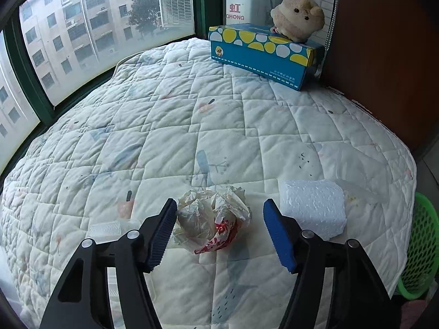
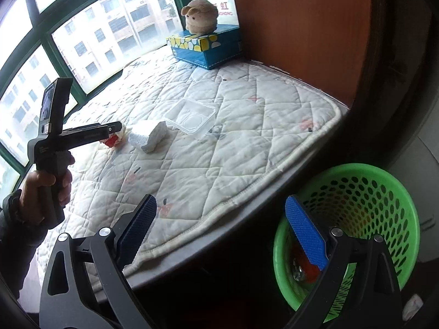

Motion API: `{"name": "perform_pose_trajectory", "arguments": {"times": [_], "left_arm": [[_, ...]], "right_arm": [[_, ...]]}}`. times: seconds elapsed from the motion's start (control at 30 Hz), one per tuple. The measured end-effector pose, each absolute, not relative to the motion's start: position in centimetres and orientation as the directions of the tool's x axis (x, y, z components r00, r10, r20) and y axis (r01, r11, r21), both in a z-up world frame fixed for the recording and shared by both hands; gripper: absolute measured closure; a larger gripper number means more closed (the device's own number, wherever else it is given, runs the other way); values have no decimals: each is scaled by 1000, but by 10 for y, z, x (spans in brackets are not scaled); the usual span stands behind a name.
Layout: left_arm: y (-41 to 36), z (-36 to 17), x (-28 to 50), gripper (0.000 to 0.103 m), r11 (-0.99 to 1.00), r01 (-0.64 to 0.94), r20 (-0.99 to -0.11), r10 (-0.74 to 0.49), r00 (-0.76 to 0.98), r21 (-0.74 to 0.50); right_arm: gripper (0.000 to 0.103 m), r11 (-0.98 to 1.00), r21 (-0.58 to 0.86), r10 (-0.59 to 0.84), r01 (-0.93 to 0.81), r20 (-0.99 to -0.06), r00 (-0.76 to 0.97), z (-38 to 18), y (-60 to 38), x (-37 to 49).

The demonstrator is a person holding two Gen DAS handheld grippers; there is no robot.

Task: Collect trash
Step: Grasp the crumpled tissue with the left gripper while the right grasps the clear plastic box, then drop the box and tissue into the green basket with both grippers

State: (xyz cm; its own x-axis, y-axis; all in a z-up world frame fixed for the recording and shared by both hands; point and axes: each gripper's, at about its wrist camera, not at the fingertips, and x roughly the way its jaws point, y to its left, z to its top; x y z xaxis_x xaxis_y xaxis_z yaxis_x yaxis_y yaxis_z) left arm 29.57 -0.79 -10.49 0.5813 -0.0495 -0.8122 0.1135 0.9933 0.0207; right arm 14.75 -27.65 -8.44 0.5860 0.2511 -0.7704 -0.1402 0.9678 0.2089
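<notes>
A crumpled white wrapper with red print lies on the quilted pad, between the blue pads of my left gripper. The jaws stand open around it: the left pad is at its edge and the right pad is apart from it. The right wrist view shows the wrapper under the left gripper, which a hand holds. A white foam block lies just right of it. My right gripper is open and empty, above the pad's near edge and the green basket.
A clear plastic tray lies beyond the foam, and a small clear piece sits left of the left gripper. The basket holds some red and shiny scraps. A blue tissue box and a plush toy stand at the far corner by the window.
</notes>
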Motion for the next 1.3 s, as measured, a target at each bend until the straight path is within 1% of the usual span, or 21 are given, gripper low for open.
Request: {"name": "perform_pose_trajectory", "arguments": {"times": [0.03,0.1,0.2,0.27,0.5,0.7,0.9,0.97,1.03,1.1,1.23,1.3], "left_arm": [[-7,-106,296,44,993,117,-811,-56,582,15],[-5,-106,297,53,992,125,-808,-59,587,18],[-2,-104,297,63,991,130,-805,-65,589,15],[-2,-102,298,66,992,130,-804,-72,590,7],[3,-99,299,71,991,133,-799,-94,593,-18],[11,-92,296,72,991,122,-790,-111,603,-46],[17,-85,289,72,991,124,-781,-116,614,-50],[19,-83,288,72,991,124,-779,-117,615,-51],[19,-83,286,72,991,124,-779,-121,616,-55],[18,-82,285,72,990,128,-779,-123,615,-56],[13,-81,279,72,989,137,-777,-128,617,-55],[9,-79,276,72,988,144,-775,-136,618,-59]], "right_arm": [[9,967,207,255,-150,-772,582,-85,-272,151],[9,965,201,263,-170,-774,576,-86,-267,162],[9,963,186,267,-198,-781,565,-87,-257,180],[9,960,167,268,-225,-784,561,-88,-251,195],[9,931,109,288,-348,-803,522,-95,-233,247],[9,895,46,283,-444,-827,485,-108,-215,282],[9,873,33,276,-486,-856,437,-126,-204,309],[13,872,26,269,-488,-859,435,-129,-201,310],[25,873,40,275,-487,-864,423,-133,-201,311],[32,876,50,277,-480,-865,417,-134,-201,308],[38,895,60,274,-442,-856,439,-132,-208,295],[39,905,81,283,-419,-848,448,-129,-213,286]]}}
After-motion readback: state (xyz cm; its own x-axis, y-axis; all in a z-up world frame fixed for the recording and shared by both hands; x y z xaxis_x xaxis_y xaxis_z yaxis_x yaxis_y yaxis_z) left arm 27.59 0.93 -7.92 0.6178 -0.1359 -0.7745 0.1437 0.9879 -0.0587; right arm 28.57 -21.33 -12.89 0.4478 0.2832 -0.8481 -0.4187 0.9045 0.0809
